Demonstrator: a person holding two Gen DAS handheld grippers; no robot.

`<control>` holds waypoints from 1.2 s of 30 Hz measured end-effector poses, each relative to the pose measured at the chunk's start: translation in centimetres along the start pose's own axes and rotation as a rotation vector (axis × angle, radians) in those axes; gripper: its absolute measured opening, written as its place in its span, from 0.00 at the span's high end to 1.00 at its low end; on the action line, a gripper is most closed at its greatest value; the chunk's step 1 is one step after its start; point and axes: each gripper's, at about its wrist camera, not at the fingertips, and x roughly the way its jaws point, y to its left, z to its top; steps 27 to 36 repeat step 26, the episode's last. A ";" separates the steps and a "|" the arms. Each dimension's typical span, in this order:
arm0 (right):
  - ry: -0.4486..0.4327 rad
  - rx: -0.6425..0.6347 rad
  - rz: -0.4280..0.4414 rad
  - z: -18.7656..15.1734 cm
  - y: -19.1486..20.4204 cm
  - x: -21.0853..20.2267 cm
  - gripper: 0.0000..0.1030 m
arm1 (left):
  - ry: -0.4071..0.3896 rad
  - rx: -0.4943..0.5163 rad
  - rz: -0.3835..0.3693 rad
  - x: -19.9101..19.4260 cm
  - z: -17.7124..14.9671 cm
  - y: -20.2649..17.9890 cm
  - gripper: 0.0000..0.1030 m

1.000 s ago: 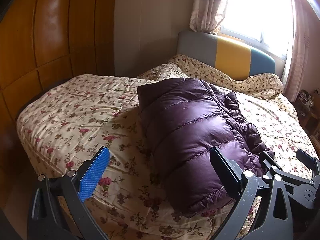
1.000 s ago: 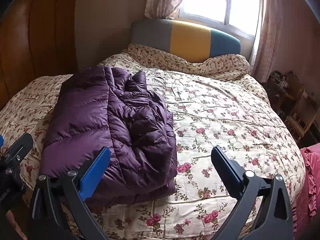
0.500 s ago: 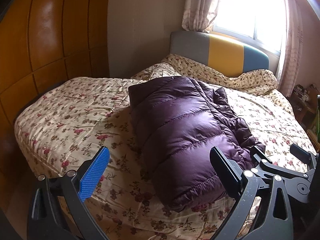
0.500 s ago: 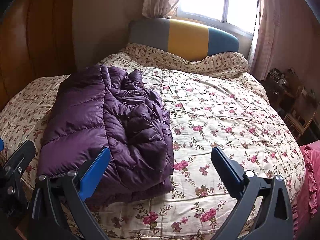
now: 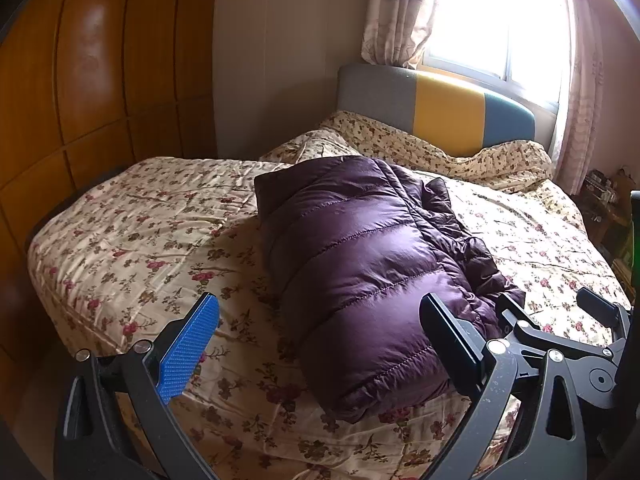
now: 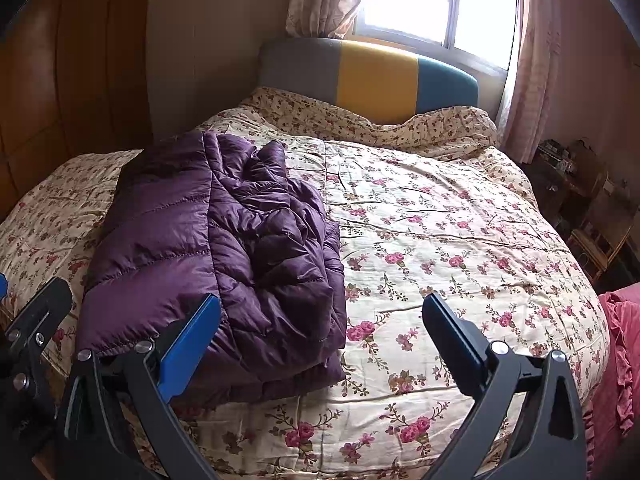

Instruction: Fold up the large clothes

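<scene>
purple puffer jacket (image 5: 360, 264) lies folded on bed.

Big bed (image 6: 460, 248) with a flowery cover. Far off, a grey, yellow and blue headboard (image 6: 372, 70) under a bright window (image 6: 440, 0). Pink curtains (image 5: 580, 80). Brown wooden wall (image 5: 80, 80) on the left.

No legible text or labels anywhere.

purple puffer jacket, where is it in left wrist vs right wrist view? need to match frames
Left wrist: purple puffer jacket centre, running toward the right finger.
Right wrist: purple puffer jacket left of centre, behind the blue left finger.
Shared landmark: grey-yellow-blue headboard.
</scene>
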 end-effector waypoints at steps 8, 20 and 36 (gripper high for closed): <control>0.013 0.001 -0.001 -0.1 0.0 0.2 0.03 | -0.001 0.000 0.011 0.0 0.0 0.1 0.03; 0.016 0.005 -0.002 0.0 0.1 0.7 0.03 | 0.020 -0.019 0.012 0.6 -0.3 0.6 0.04; 0.019 0.009 0.003 0.1 0.3 0.9 0.03 | 0.041 -0.032 0.009 1.1 -0.6 0.9 0.04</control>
